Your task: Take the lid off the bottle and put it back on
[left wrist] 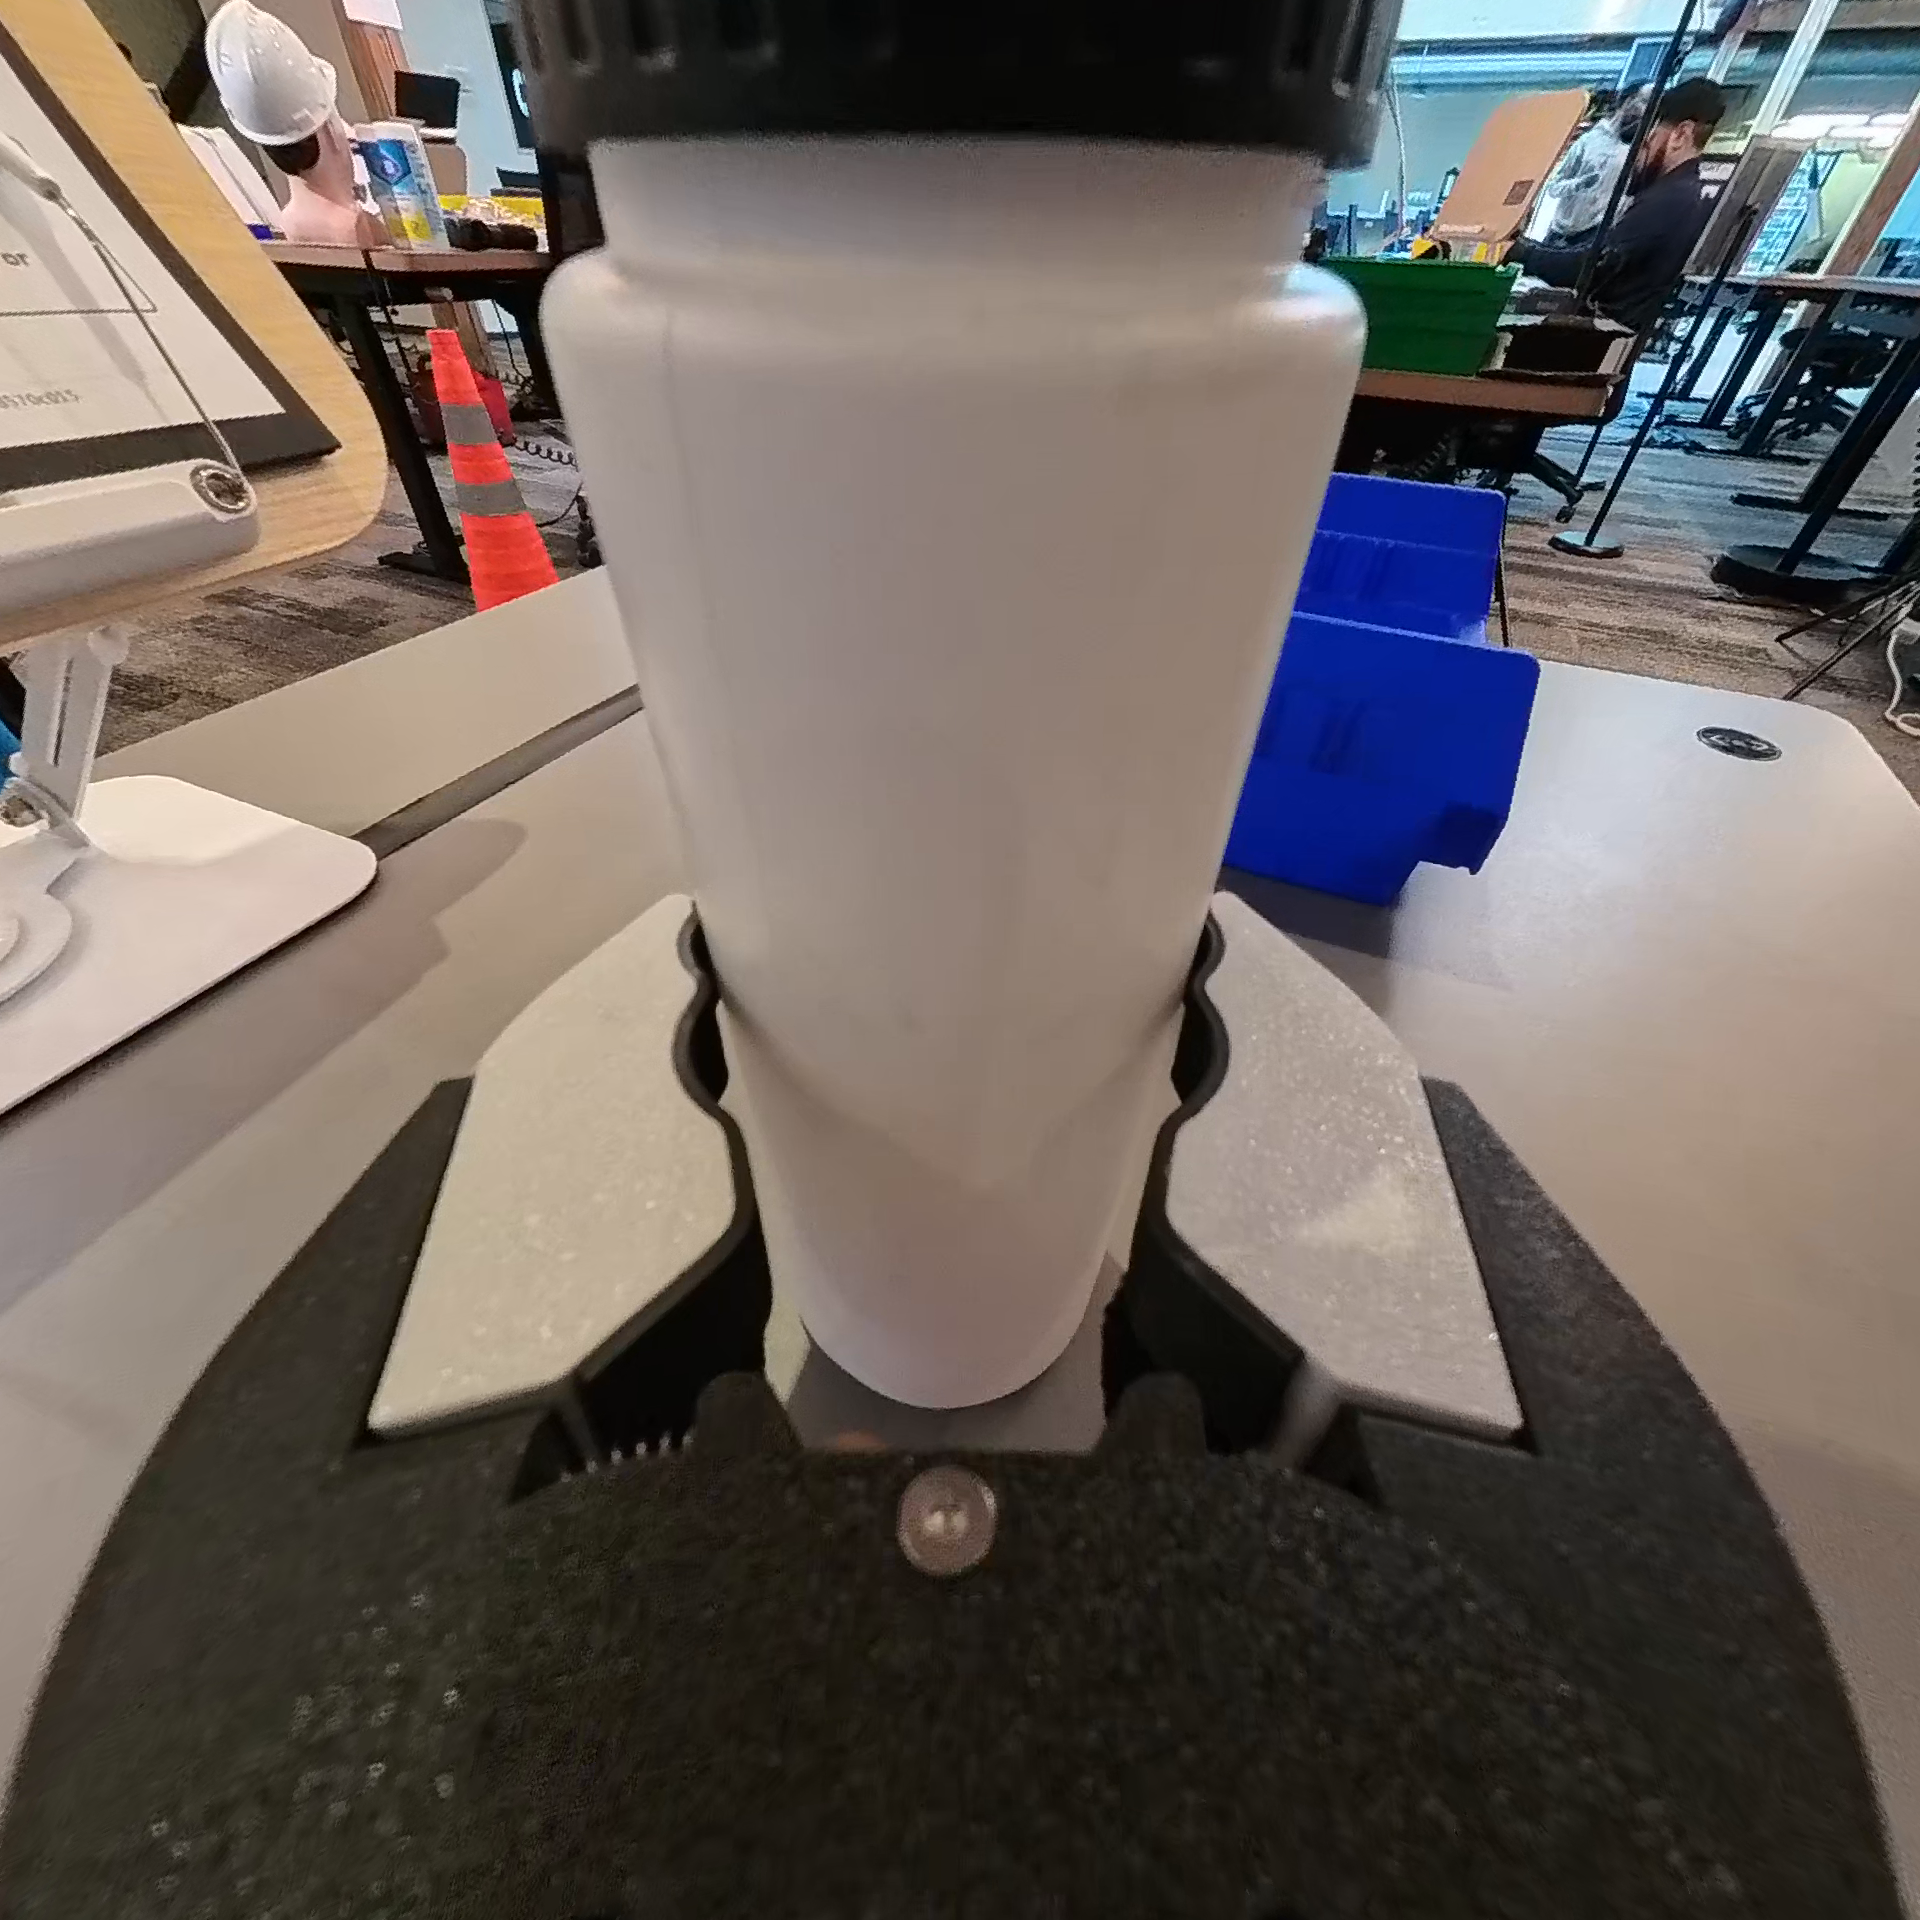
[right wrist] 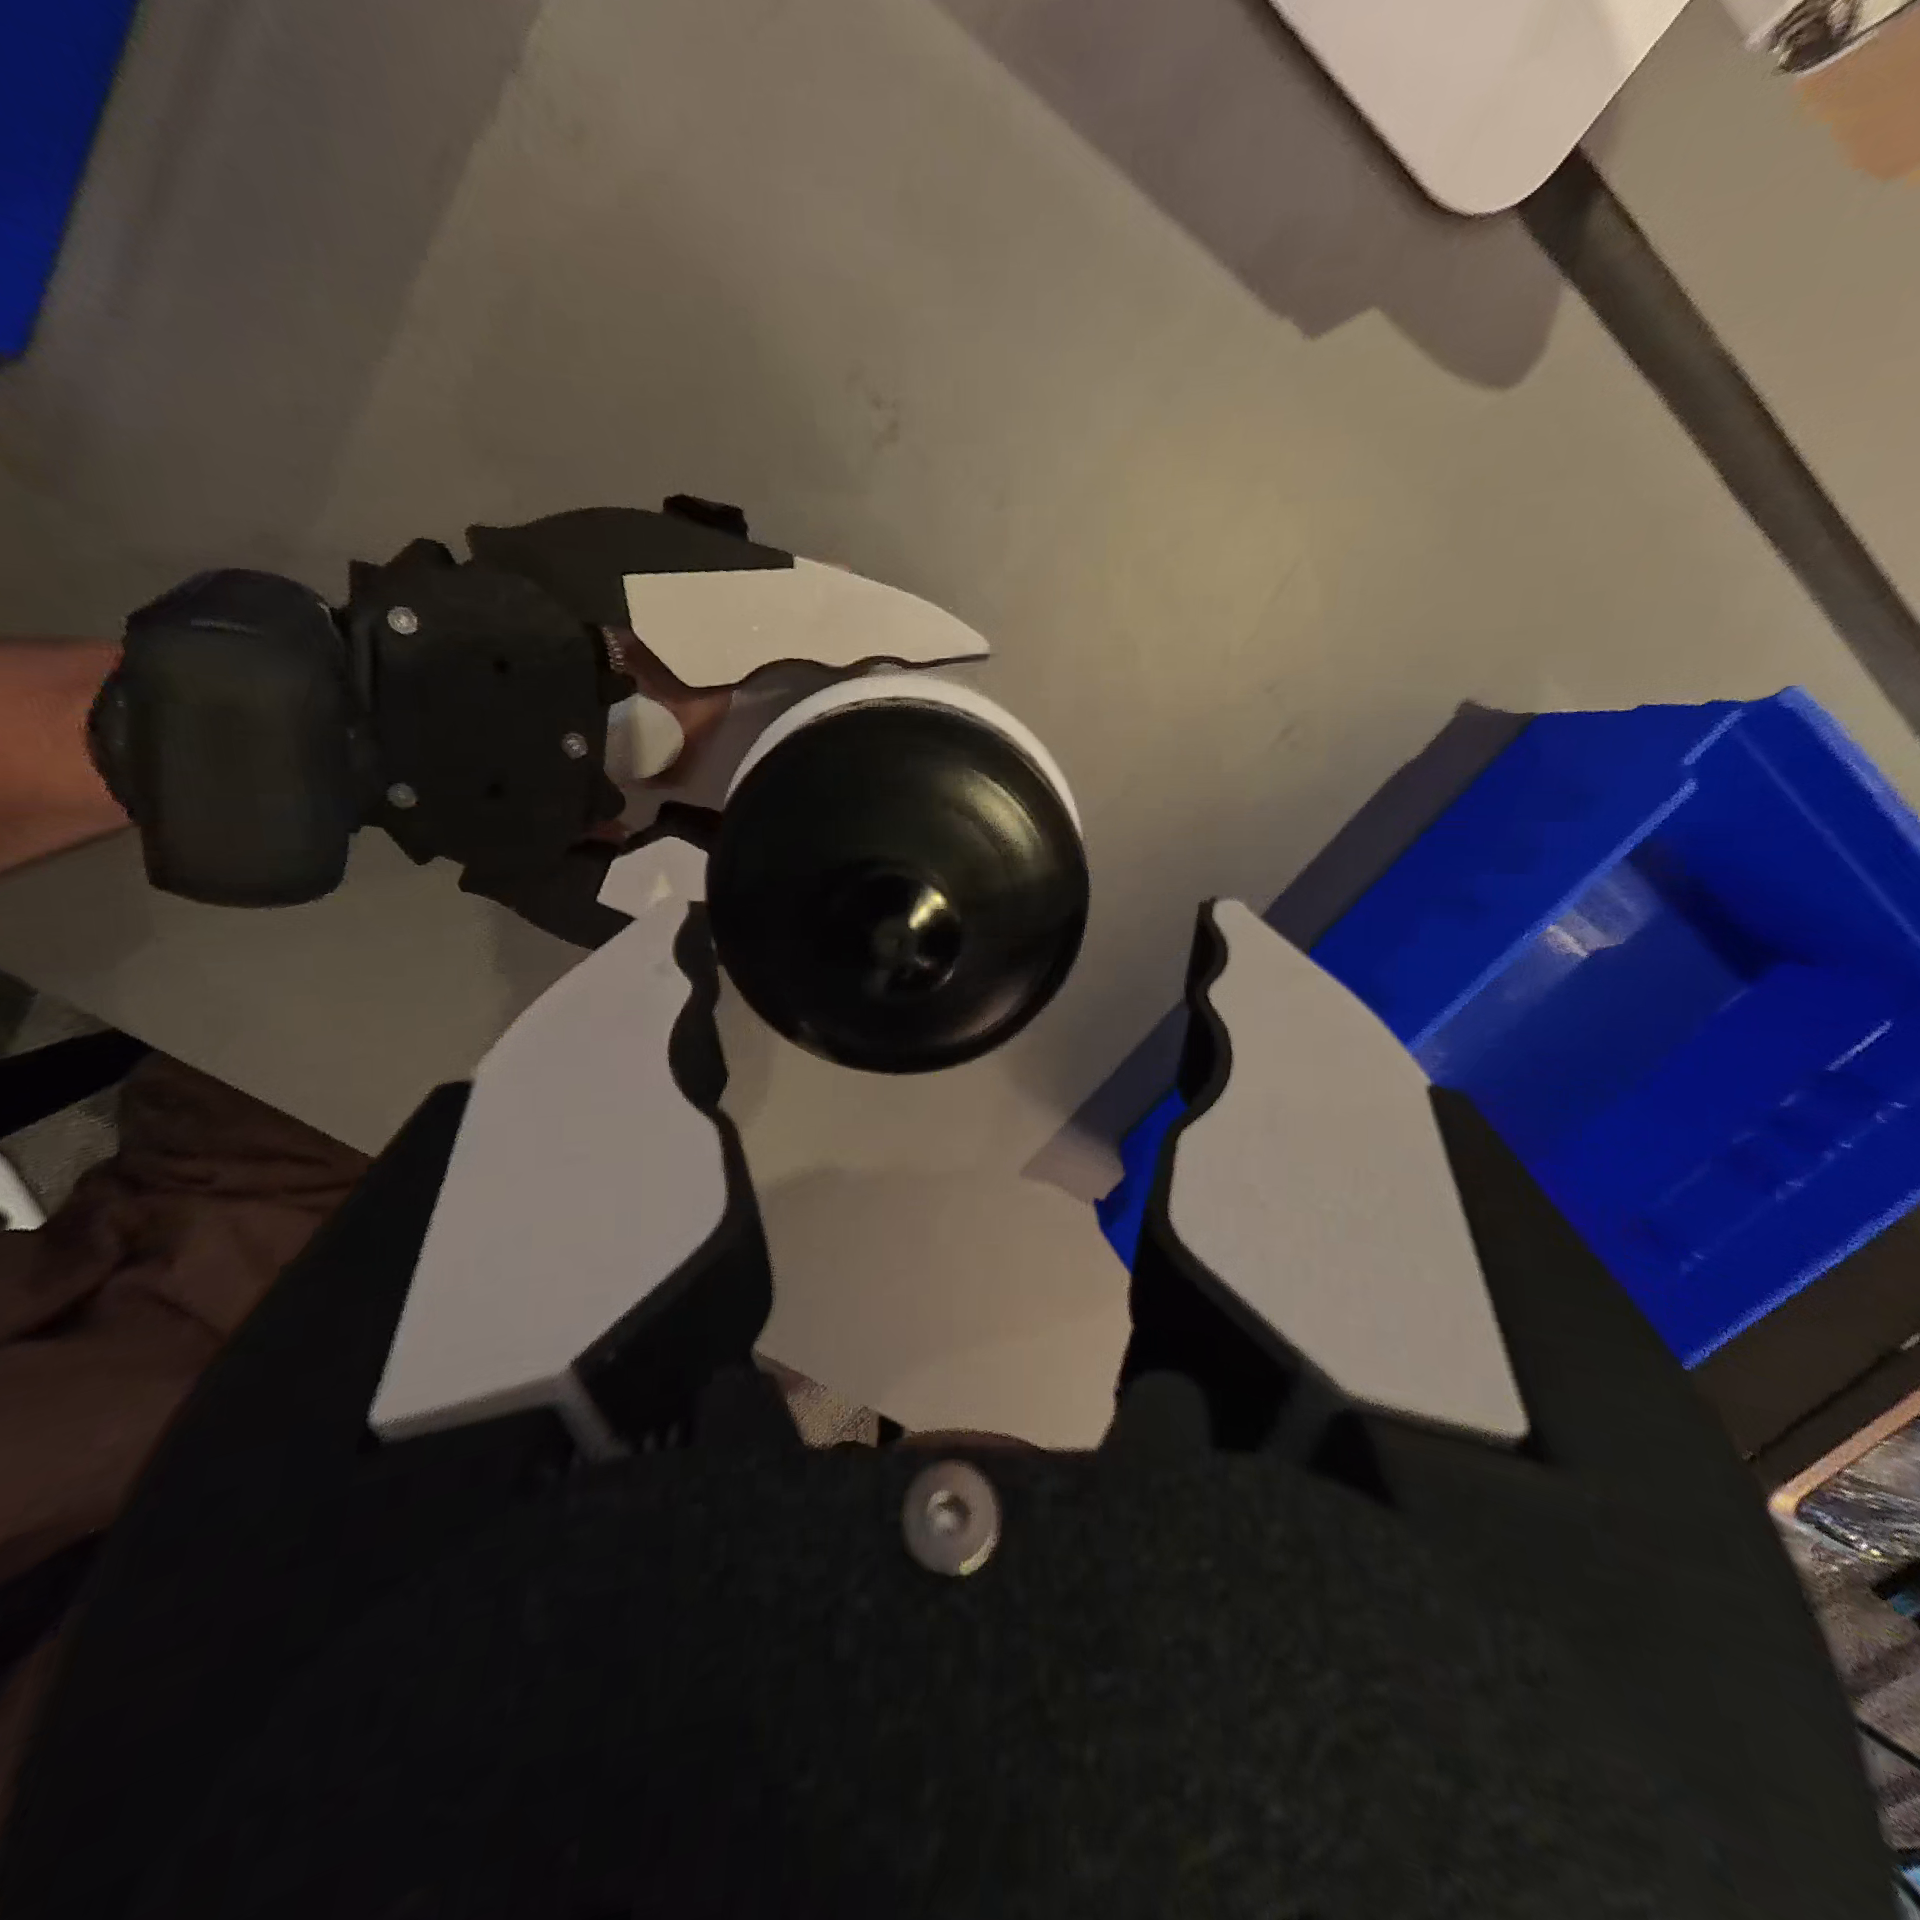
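Blue bins (left wrist: 1382, 727) on grey table (left wrist: 1662, 987), orange cone (left wrist: 488, 478), tablet stand (left wrist: 156, 883).

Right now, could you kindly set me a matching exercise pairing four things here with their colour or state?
Things:
1. bottle
2. lid
3. bin
4. right tongs

Descriptions:
a. blue, on the table
b. open, holding nothing
c. white, clamped in the left tongs
d. black, on the bottle

Pairs: 1-c, 2-d, 3-a, 4-b
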`<control>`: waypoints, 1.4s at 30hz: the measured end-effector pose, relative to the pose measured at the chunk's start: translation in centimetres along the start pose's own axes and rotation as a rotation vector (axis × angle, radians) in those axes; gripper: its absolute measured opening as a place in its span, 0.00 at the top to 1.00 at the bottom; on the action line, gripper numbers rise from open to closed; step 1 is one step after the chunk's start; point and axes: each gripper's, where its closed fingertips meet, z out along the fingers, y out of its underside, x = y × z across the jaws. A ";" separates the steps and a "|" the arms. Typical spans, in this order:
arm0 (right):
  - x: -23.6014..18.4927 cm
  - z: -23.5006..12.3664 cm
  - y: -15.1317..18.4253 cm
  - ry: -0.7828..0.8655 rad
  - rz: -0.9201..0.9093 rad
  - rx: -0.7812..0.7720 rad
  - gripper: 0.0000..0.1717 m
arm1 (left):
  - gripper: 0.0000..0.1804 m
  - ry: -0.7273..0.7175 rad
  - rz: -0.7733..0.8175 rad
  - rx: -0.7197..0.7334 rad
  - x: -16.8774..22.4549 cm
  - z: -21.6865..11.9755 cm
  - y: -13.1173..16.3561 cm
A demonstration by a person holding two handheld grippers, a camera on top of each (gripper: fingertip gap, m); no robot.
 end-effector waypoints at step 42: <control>-1.0 0.8 0.3 -0.085 0.037 0.057 0.57 | 0.53 0.001 0.006 -0.014 0.0 0.1 0.4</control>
